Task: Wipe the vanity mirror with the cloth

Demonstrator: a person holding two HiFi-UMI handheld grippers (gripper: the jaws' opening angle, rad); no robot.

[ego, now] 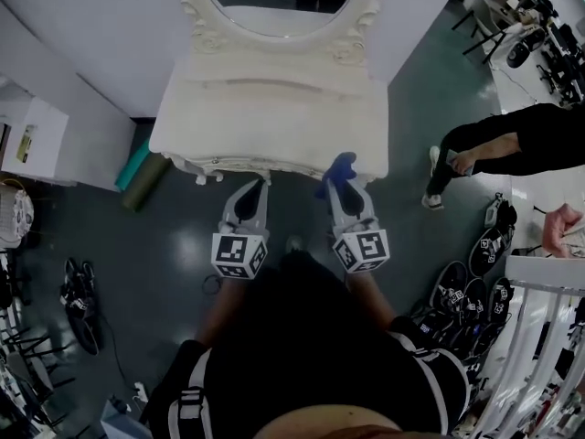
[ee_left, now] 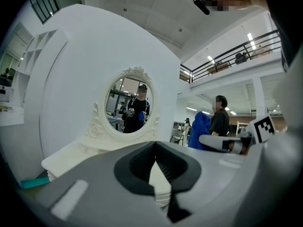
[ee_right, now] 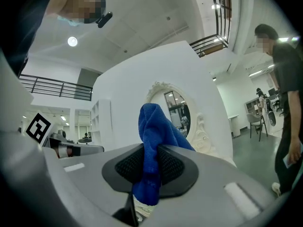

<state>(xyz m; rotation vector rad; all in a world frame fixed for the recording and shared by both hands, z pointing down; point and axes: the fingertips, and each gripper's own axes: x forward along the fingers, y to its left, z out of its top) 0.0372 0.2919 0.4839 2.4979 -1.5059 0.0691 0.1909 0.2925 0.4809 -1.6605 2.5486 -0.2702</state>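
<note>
the right gripper (ego: 345,195) clamps the blue cloth (ego: 339,166), with the vanity mirror (ego: 274,3) at 12 o'clock. the left gripper (ego: 249,199), at its 9 o'clock, is closed and empty.

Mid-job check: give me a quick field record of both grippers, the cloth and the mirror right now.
left gripper: shut, nothing between the jaws
right gripper: shut on the cloth
cloth: blue, bunched, standing up out of the jaws
vanity mirror: oval, white ornate frame, ahead of both grippers
contact: cloth apart from the mirror
bystander: on the floor right of the vanity table
</note>
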